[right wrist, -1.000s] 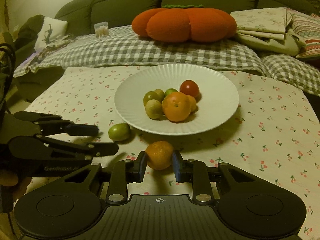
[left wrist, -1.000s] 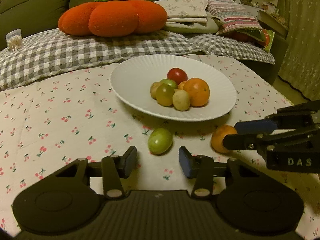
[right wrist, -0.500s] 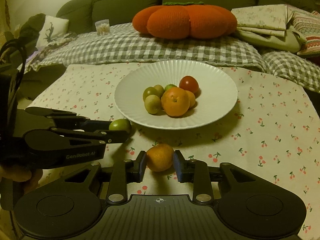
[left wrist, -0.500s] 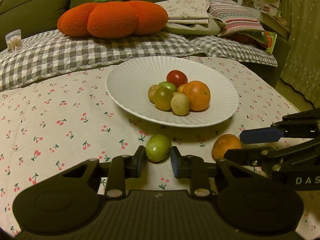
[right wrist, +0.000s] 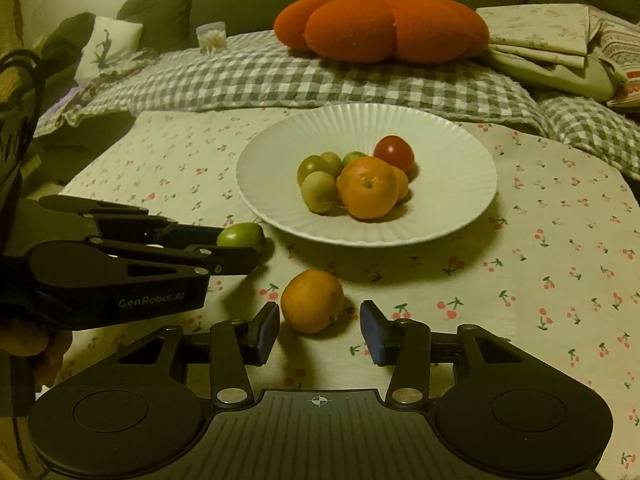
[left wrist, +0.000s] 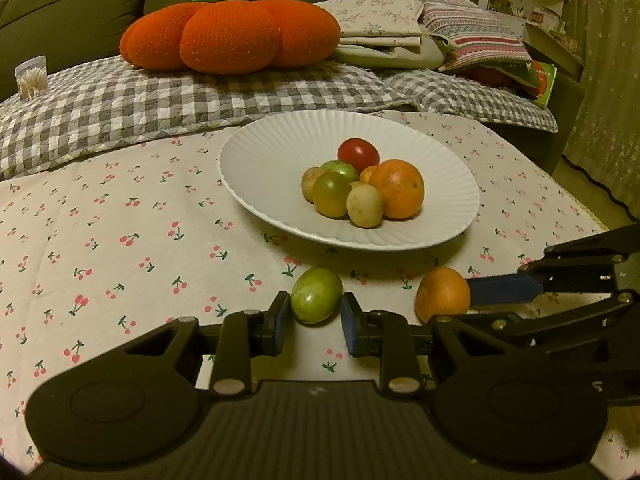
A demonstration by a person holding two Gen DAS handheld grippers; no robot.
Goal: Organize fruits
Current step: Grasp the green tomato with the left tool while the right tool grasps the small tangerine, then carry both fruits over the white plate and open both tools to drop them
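Left wrist view: the white plate (left wrist: 256, 168) already carried a heap of fruits, among them a large orange (left wrist: 398, 189), a red tomato (left wrist: 358, 154) and several small green and yellowish fruits, so most of the sorting appeared done. The left gripper (left wrist: 314, 316) had its fingers clenched on a green fruit (left wrist: 316, 295) lying on the cherry-print worktop (left wrist: 120, 240) just in front of the plate. A small orange (left wrist: 442, 294) lay to its right, between the fingers of the right gripper (left wrist: 480, 300).

Right wrist view: the right gripper (right wrist: 320, 330) had its fingers released around the small orange (right wrist: 312, 301), with a clear gap at the right pad. Both fruits remained off the plate (right wrist: 460, 200) and, by this judgement, were all that was left to move. The two grippers stood near each other and could crowd one another. A pumpkin cushion (right wrist: 380, 28) and a checked blanket (right wrist: 260, 80) lay behind, well clear of the path.
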